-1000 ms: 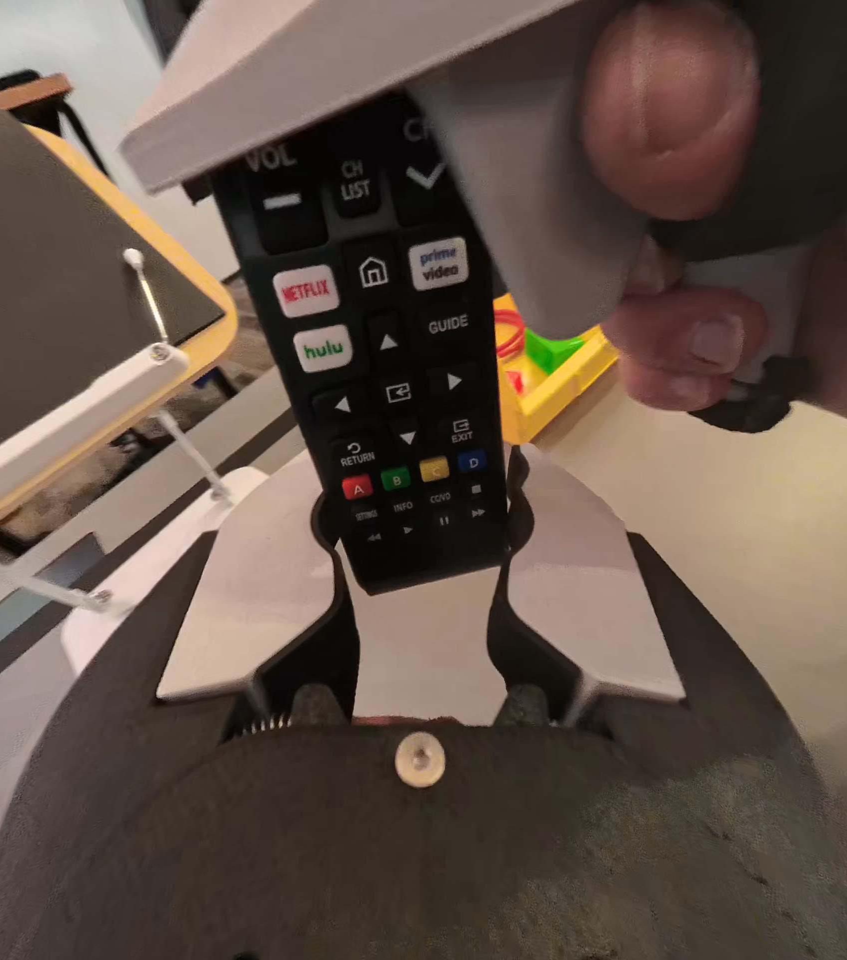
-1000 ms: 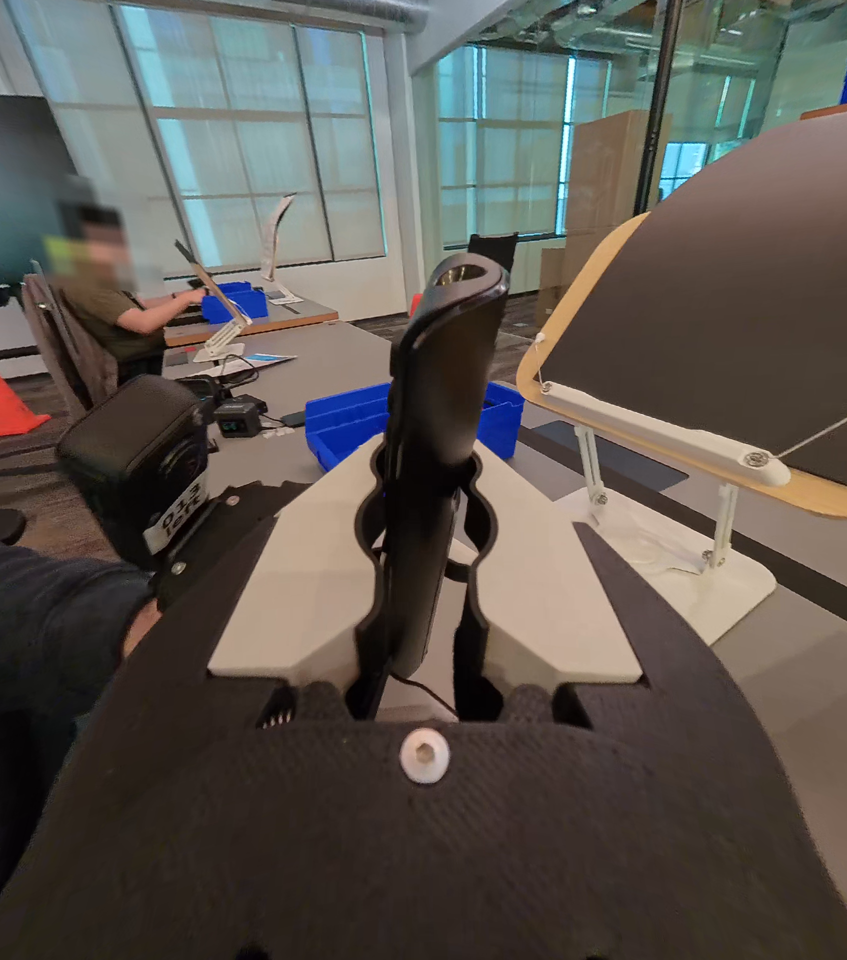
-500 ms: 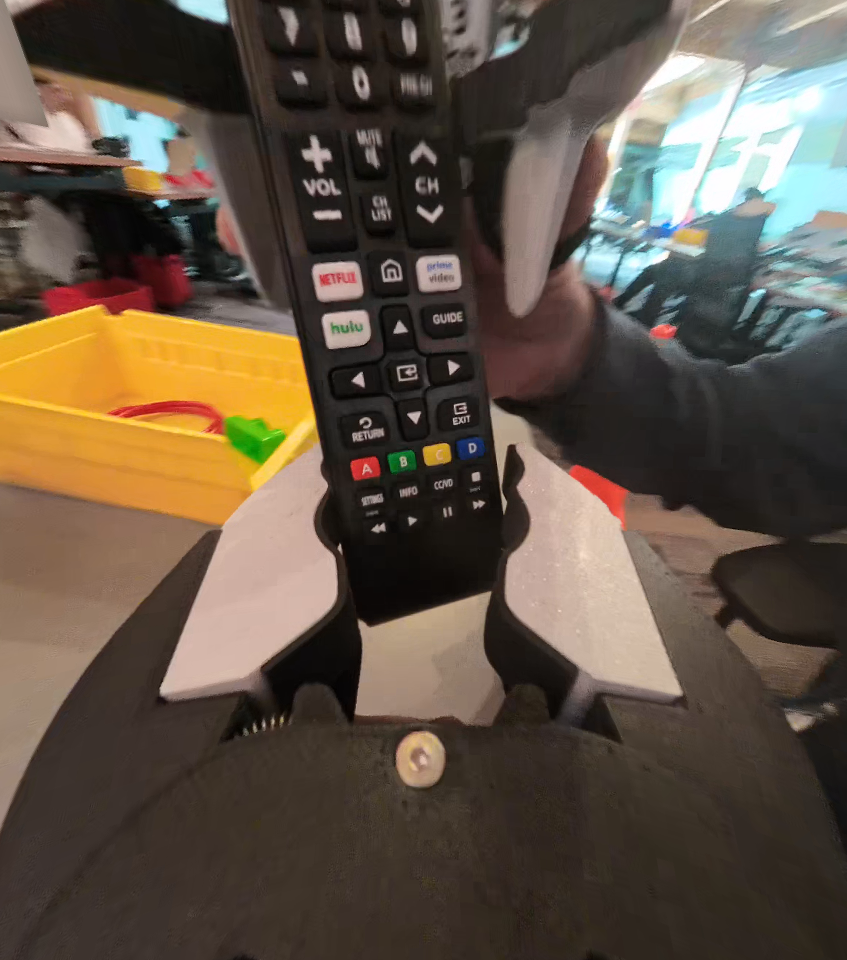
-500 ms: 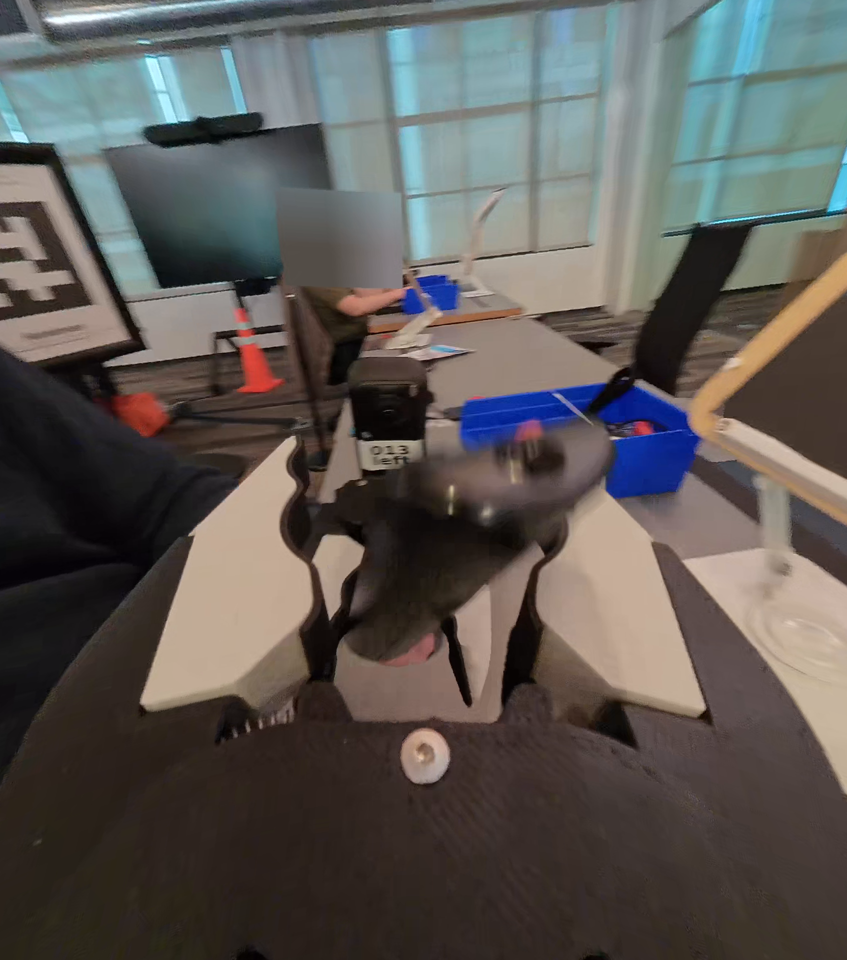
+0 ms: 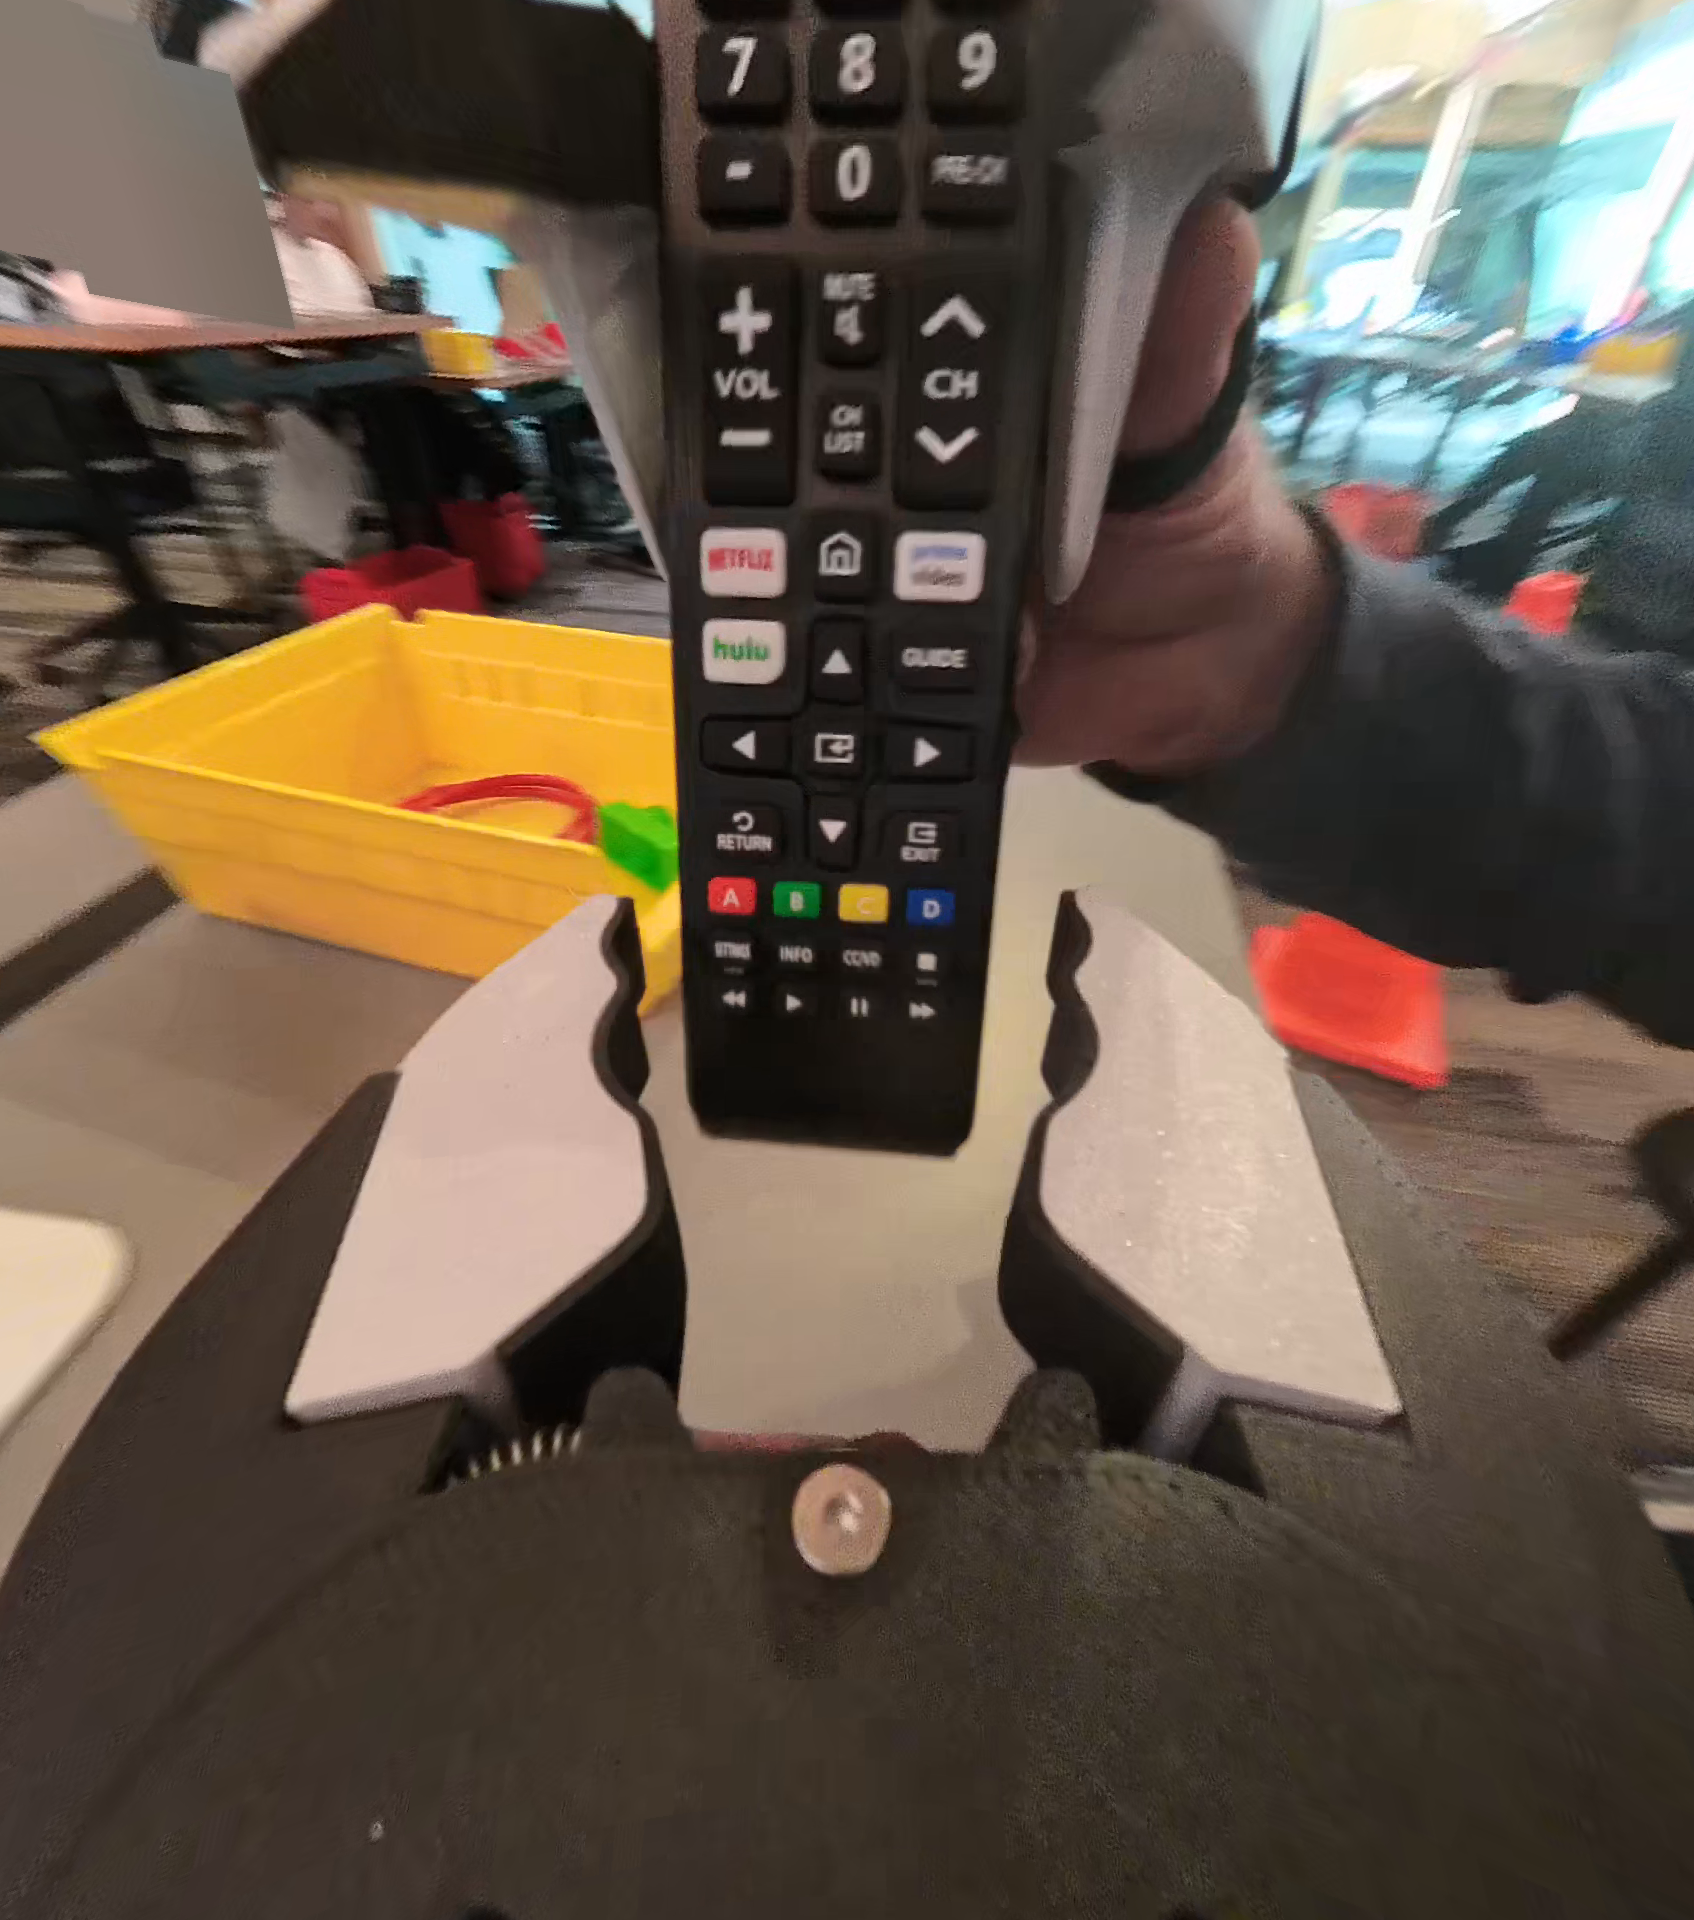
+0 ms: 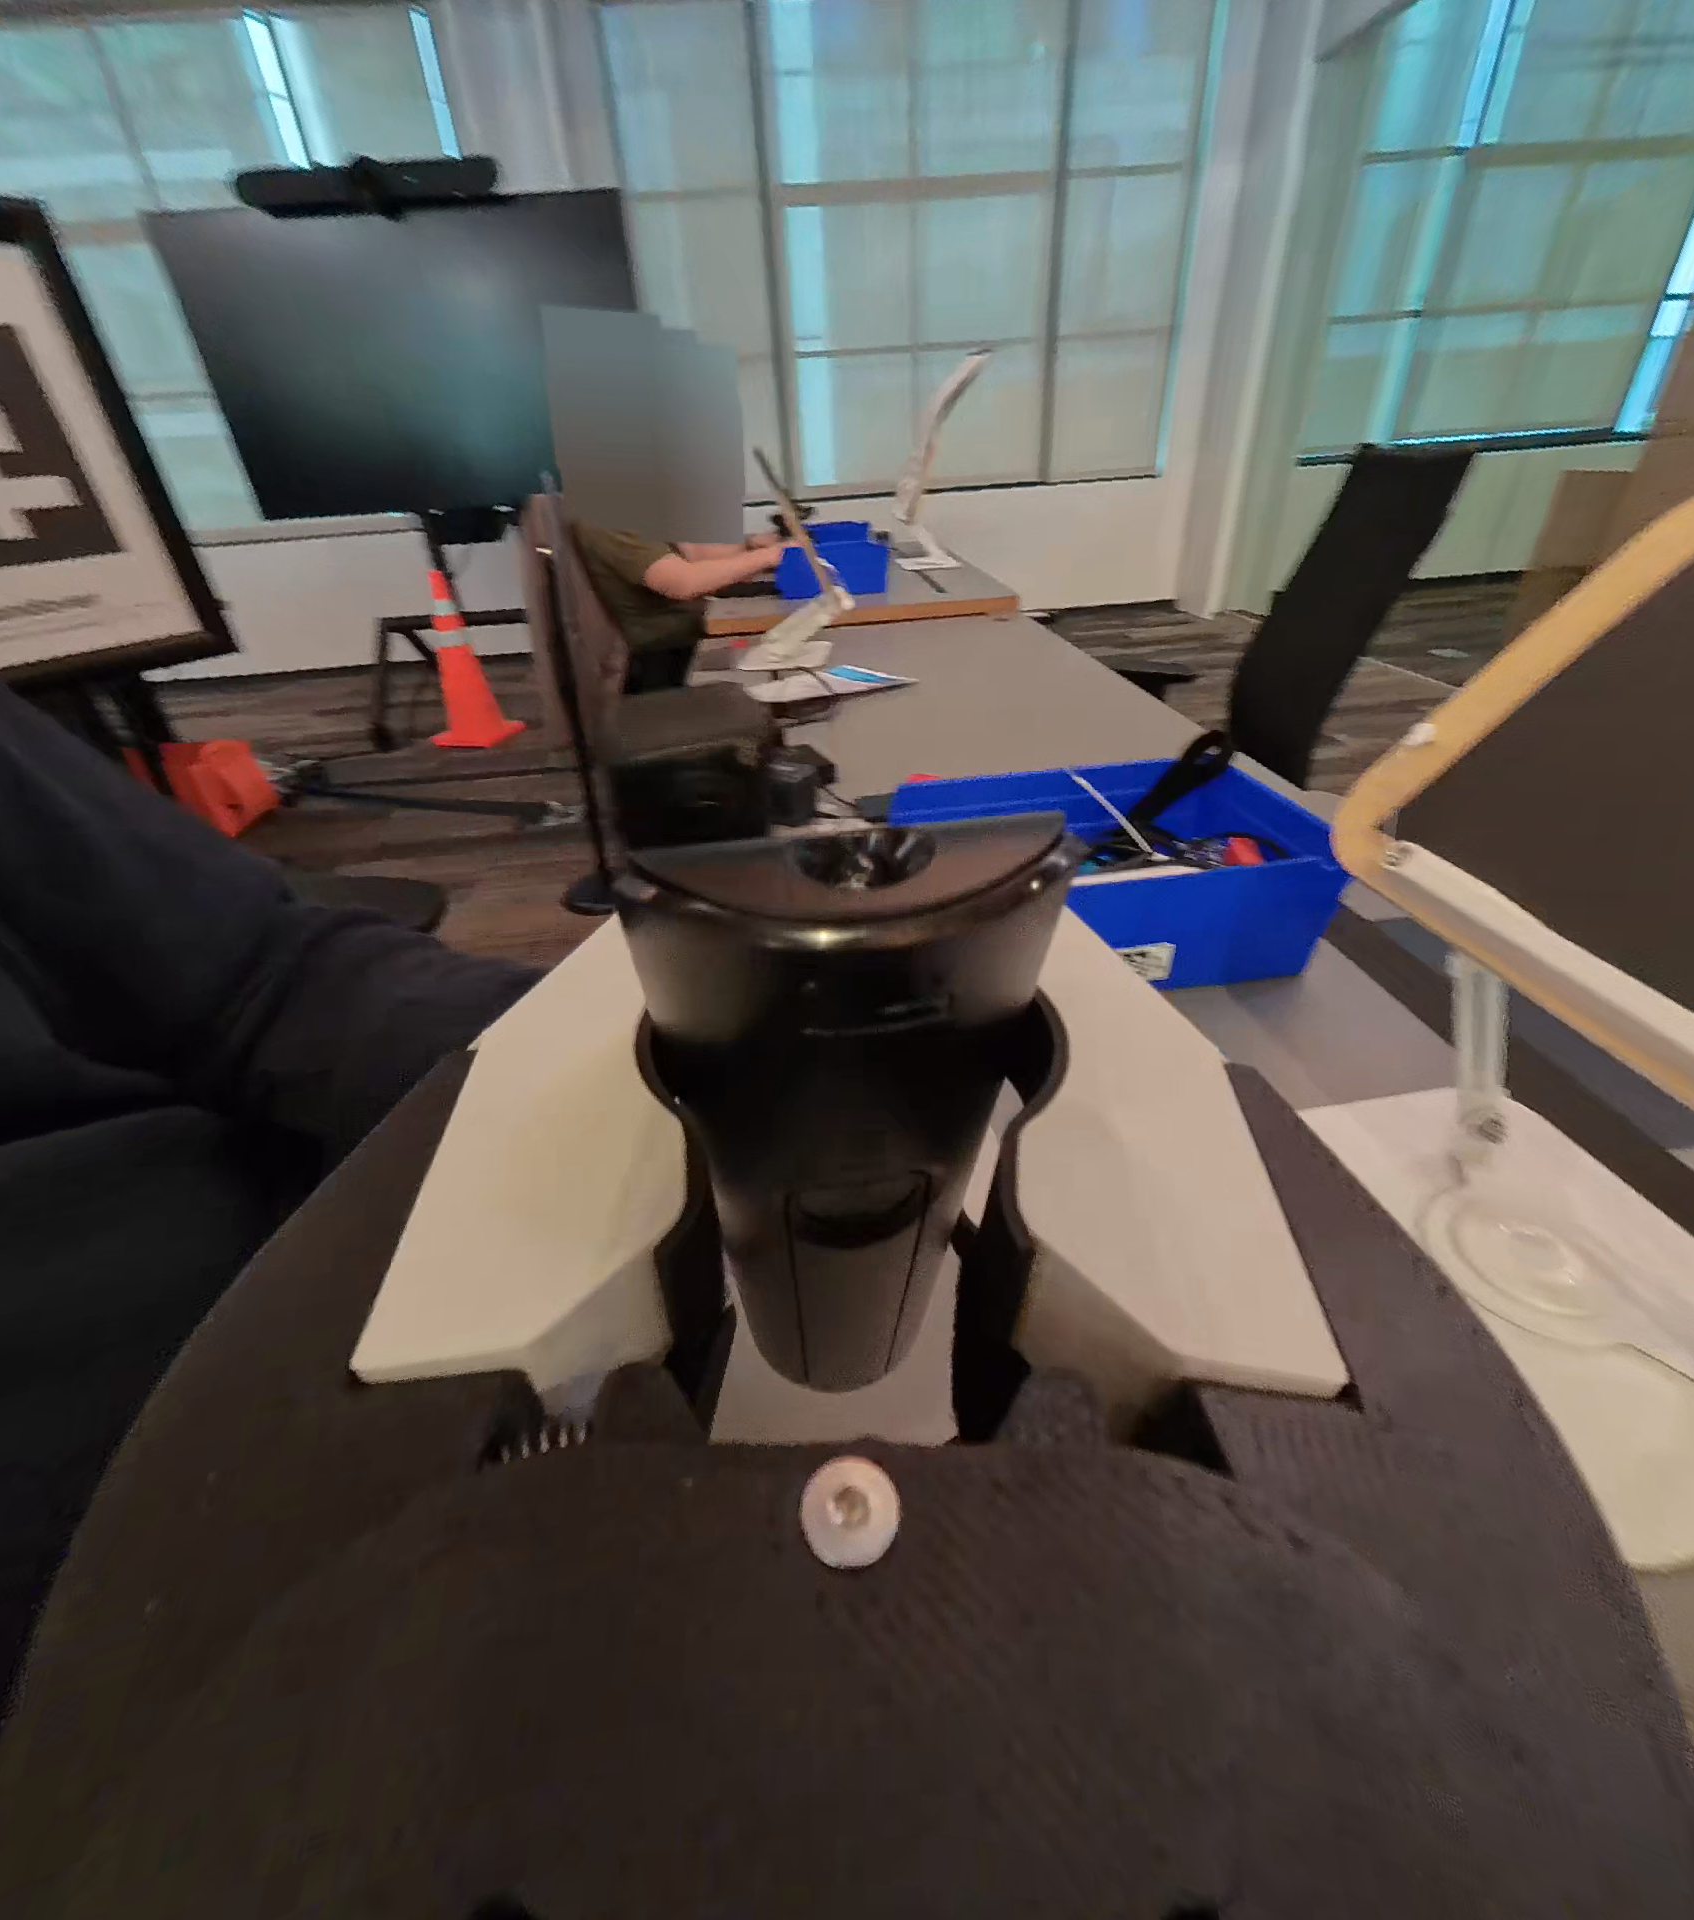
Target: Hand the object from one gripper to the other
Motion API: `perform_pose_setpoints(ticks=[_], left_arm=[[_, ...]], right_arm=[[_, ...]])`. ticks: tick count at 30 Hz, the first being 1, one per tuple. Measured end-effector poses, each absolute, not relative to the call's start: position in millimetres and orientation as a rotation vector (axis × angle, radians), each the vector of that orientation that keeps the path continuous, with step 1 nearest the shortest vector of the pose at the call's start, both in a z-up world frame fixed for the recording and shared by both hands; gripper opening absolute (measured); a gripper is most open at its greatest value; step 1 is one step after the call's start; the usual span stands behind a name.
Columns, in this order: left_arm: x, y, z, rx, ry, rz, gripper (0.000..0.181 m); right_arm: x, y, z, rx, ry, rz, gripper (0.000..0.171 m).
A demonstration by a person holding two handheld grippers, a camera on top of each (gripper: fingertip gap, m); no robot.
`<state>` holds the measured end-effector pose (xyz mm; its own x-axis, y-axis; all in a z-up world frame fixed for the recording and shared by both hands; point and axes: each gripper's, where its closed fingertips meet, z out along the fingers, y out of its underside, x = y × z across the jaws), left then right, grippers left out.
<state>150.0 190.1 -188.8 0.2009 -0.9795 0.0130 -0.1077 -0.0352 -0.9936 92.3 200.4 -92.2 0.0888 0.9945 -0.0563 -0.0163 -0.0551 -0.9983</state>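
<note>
While the left wrist view shows the remote's button face hanging between the left gripper's spread fingers, untouched, the right wrist view shows its dark back pinched in the right gripper. Behind stand a yellow bin and blue bin on the table.

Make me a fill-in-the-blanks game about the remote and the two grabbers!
1. The right gripper is shut on the black ____.
2. The left gripper has its jaws ____, with gaps beside the remote.
3. The bin behind the left gripper is coloured ____.
4. A red loop lies ____ that bin.

Missing words: remote; open; yellow; inside
</note>
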Motion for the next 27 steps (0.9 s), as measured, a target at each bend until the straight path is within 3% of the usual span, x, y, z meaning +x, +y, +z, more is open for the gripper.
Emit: perform_pose_setpoints(ticks=[7, 10, 19, 23, 27], left_arm=[[147, 217, -190, -1.391, 1.09, -0.353, 0.062], [147, 228, -193, -1.409, 1.02, -0.175, 0.049], [142, 233, -194, -1.438, 0.976, -0.229, 0.037], [140, 234, -193, -1.451, 1.014, -0.324, 0.034], [137, 231, -188, -1.441, 1.134, -0.352, 0.034]], right_arm=[[88, 211, -95, -1.366, -1.033, 1.138, 0.054], [85, 213, -97, -1.392, -1.017, 1.083, 0.055], [88, 210, -102, -1.423, -1.048, 1.055, 0.057], [94, 207, -102, -1.404, -1.112, 1.002, 0.076], [114, 207, -100, -1.348, -1.216, 0.837, 0.082]])
